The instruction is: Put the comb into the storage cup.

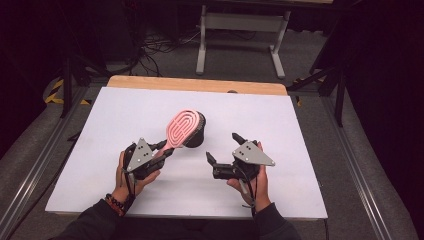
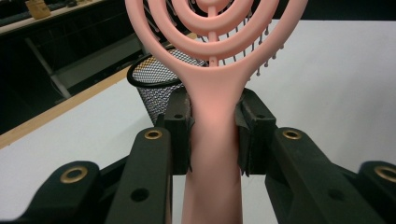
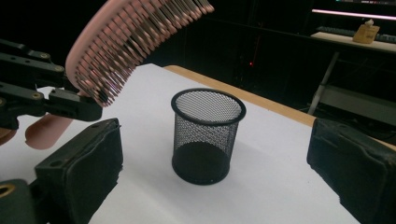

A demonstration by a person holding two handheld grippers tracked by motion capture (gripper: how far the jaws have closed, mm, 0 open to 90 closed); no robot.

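While the left gripper (image 1: 161, 154) has its jaws clamped on the handle of the pink hairbrush (image 1: 181, 129) (bristles facing down, head held up over the black mesh cup (image 3: 207, 135)), the right gripper (image 1: 224, 148) sits near the cup on the white table (image 1: 310, 165), jaws spread wide with nothing between them.

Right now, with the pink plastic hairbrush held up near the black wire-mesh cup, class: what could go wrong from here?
1. The left gripper clamps the pink plastic hairbrush only at its handle; the head-heavy brush might pivot.
2. The black wire-mesh cup stands free and upright; a nudge from the brush could tip it.
3. The right gripper is open, not steadying it.
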